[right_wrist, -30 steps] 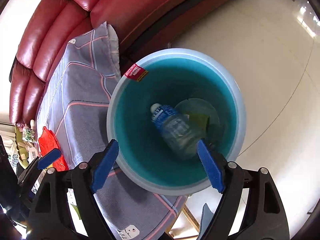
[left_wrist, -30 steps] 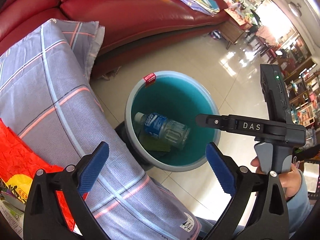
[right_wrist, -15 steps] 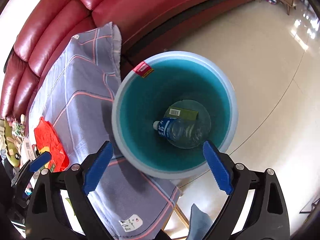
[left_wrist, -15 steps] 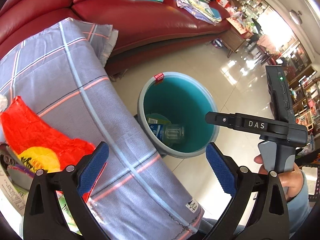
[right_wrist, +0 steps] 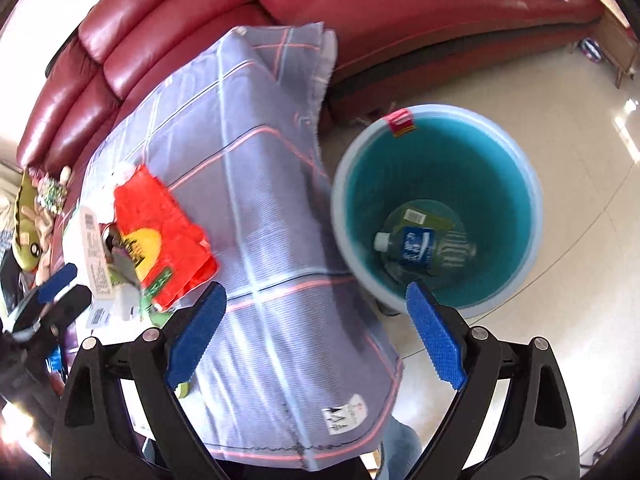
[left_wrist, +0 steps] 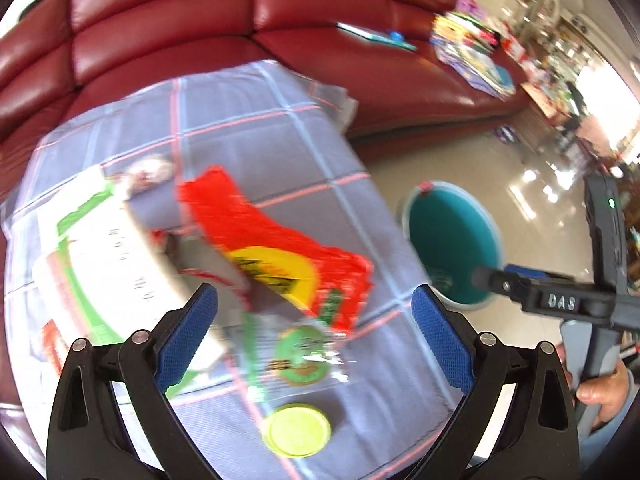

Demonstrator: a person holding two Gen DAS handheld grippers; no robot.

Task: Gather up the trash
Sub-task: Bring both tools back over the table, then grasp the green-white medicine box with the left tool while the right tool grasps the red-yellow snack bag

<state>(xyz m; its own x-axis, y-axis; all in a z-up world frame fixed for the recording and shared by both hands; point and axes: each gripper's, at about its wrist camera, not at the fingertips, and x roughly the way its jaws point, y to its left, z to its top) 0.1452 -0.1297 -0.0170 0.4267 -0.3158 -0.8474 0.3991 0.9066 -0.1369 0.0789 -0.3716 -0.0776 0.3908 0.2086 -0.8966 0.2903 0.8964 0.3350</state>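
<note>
- The teal bin (right_wrist: 438,216) stood on the tiled floor at about 3 o'clock from the table, just beside its edge.
- Done so far, judged from the contents: a clear plastic bottle with a blue label (right_wrist: 424,246) lay on its side at the bottom of the bin, on top of a flat green carton (right_wrist: 420,216).
- Left to do: several items lay on the grey checked tablecloth (left_wrist: 288,152).
- A red and yellow wrapper (left_wrist: 276,240) lay near the middle of the cloth.
- A white and green package (left_wrist: 100,248) lay at 9 o'clock from the wrapper, touching or overlapping it.
- A clear packet with a round green label (left_wrist: 302,354) lay at 6 o'clock from the wrapper.
- A yellow-green lid (left_wrist: 296,430) lay nearest the table's near edge.
- The left gripper (left_wrist: 314,332) hung above the clear packet with its jaws wide apart and nothing between them.
- The right gripper (right_wrist: 316,336) pointed down between table edge and bin, jaws spread wide and empty.
- Blur in the left view prevented reading any printed labels.
- Judgement: the task was partly complete; two items were binned and at least four remained.
</note>
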